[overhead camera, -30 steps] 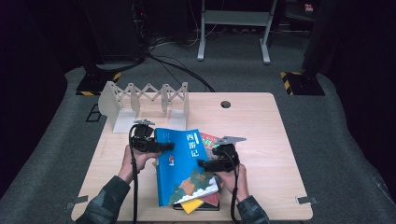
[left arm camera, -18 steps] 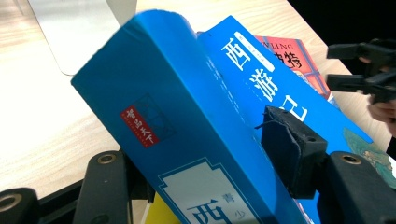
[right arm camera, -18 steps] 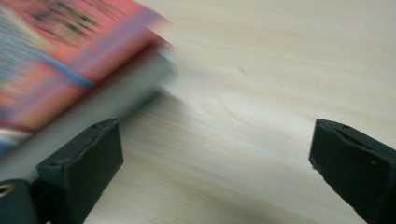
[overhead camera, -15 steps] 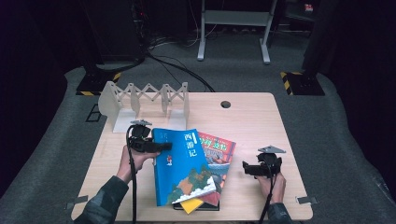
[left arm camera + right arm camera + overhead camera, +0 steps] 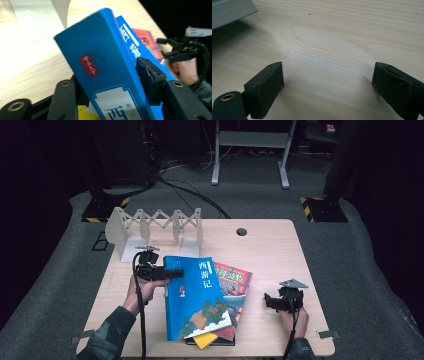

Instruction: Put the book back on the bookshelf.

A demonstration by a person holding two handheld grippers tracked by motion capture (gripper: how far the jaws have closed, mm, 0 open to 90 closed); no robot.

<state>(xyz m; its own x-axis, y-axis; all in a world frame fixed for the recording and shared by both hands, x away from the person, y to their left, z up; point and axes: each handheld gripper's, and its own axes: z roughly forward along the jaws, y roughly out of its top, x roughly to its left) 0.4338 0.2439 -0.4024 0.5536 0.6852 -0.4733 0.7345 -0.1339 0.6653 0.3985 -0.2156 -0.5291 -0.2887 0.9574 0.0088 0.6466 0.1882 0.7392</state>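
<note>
Jaws of the left gripper (image 5: 172,273) clamp the blue book (image 5: 195,296) — right gripper (image 5: 268,301) spread wide, well to the book's right.

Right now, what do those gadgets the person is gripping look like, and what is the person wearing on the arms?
Each hand-held gripper is black. The left hand-held gripper trails a black cable along a dark greenish sleeve. The right hand-held gripper carries a grey three-cornered plate on top. Close up, its blocky black fingers are matte, with brass-coloured rivets at the joints.
</note>
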